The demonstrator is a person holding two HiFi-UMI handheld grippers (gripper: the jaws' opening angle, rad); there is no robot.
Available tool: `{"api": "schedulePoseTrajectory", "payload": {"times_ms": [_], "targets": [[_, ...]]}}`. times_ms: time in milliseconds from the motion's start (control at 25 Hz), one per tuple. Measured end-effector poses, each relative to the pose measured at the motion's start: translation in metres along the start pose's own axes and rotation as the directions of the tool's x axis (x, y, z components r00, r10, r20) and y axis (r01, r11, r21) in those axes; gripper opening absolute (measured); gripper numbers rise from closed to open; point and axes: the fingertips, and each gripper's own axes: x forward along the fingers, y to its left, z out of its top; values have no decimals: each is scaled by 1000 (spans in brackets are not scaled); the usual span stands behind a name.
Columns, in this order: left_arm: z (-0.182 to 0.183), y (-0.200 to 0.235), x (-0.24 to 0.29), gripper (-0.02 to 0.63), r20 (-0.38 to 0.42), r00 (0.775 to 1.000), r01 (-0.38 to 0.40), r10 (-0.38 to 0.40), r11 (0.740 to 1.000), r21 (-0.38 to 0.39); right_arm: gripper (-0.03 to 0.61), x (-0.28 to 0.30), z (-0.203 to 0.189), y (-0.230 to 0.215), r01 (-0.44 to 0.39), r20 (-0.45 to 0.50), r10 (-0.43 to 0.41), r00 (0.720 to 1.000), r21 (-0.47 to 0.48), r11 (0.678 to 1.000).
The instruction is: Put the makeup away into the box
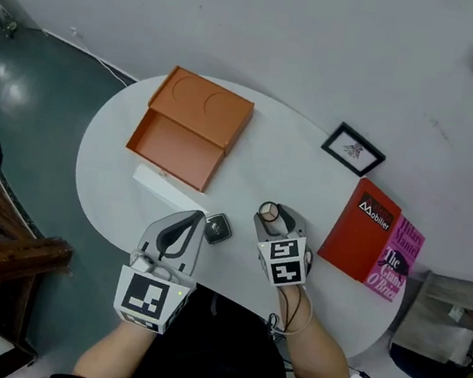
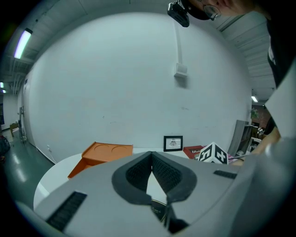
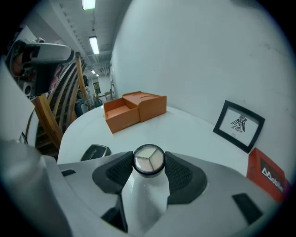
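1. The round compact (image 3: 148,159), showing three pale shades under its clear top, sat gripped between the jaws of the right gripper (image 1: 271,221), above the near edge of the counter (image 1: 287,147).
2. A dark square compact (image 1: 217,228) lay on the counter at 9 o'clock from it, just beside the left gripper (image 2: 151,159), whose jaws were closed tip to tip on nothing.
3. The orange box (image 1: 176,148) stood open at 10 o'clock, well apart from both compacts. Its tray showed only bare orange floor, and its lid had two round recesses.
4. A flat white piece (image 1: 162,184) lay against the box's near side.
5. A framed picture (image 1: 353,148) stood at 1 o'clock.
6. A red book (image 1: 358,233) and a pink book (image 1: 398,256) lay at 3 o'clock.
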Motion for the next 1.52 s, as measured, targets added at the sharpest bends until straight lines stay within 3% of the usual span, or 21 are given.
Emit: {"api": "schedulePoseTrajectory", "payload": {"times_ms": [280, 560, 1040, 1320, 1520], "targets": [[24, -10, -29, 5, 59, 998, -31, 28, 998, 53, 232, -54, 53, 8, -35, 125, 42, 991, -60, 998], [38, 14, -50, 5, 112, 993, -47, 39, 997, 64, 232, -71, 111, 35, -51, 193, 72, 978, -114, 992], [47, 148, -66, 5, 118, 993, -12, 3, 997, 71, 232, 12, 211, 130, -70, 200, 96, 975, -134, 988], [37, 197, -69, 5, 93, 994, 43, -50, 996, 72, 232, 67, 227, 164, -74, 146, 90, 985, -116, 991], [23, 221, -63, 5, 74, 996, 41, -43, 999, 31, 232, 103, 225, 175, -92, 91, 105, 990, -133, 987]]}}
